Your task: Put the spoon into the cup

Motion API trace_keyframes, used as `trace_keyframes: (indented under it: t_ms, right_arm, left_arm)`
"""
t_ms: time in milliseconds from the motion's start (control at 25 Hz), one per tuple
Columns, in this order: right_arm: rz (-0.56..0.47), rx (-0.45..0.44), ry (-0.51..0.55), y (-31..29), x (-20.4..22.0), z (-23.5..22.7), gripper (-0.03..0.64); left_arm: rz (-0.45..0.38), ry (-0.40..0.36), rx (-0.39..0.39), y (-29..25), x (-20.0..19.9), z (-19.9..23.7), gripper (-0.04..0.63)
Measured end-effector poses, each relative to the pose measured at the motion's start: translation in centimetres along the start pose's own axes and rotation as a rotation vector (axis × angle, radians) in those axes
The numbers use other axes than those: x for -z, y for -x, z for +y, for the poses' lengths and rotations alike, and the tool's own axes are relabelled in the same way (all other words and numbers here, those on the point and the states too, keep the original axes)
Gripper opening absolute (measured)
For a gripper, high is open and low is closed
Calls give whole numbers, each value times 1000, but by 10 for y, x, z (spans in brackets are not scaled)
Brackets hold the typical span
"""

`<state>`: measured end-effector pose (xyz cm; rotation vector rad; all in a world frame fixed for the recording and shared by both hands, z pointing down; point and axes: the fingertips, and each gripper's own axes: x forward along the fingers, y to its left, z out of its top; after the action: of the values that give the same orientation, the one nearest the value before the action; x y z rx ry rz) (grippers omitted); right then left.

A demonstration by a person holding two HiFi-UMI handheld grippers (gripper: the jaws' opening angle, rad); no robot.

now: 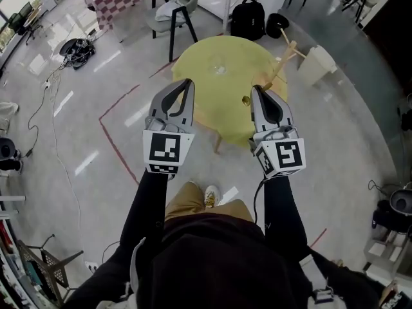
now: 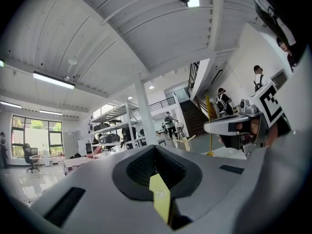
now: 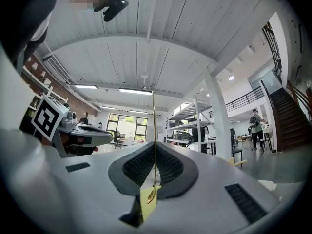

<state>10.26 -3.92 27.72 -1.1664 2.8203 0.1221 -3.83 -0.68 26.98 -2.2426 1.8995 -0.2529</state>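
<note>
Spoon is gold with a thin handle, pinched in the right gripper; jaws are pressed together on the handle, one pad on each side in the right gripper view; handle stands upright above the jaws, bowl hangs just below them. In the head view only a small gold spot shows at that gripper's tip, over the near right part of the round yellow table; in the left gripper view the same spoon is a thin vertical gold rod at the right gripper's tip.

Left gripper also has its jaws pressed together, nothing held; only a sliver of yellow tabletop shows through the slot in the left gripper view. It hangs beside the right gripper at about the same reach, over the table's near left edge. Both marker cubes face the head camera; black sleeves behind both.

Cup reads as a faint clear glass on the far half of the table; it sits between the two gripper tips in the head view and well apart from both; too small to tell its contents. Spoon not yet in the cup.

Around the table: grey chair beyond the far side; black backpack on the floor; white bin at far right; red tape line on the floor at left; people near a staircase in the background.
</note>
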Motion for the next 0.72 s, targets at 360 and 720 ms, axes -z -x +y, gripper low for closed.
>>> trace_keyframes:
  t_ms: [360, 720]
  right_arm:
    - [-1, 10, 10, -44, 5, -18, 28]
    - [0, 56, 14, -125, 18, -45, 28]
  left_arm:
    - [-9, -8, 48, -47, 5, 18, 15]
    - [-18, 0, 127, -129, 24, 55, 15]
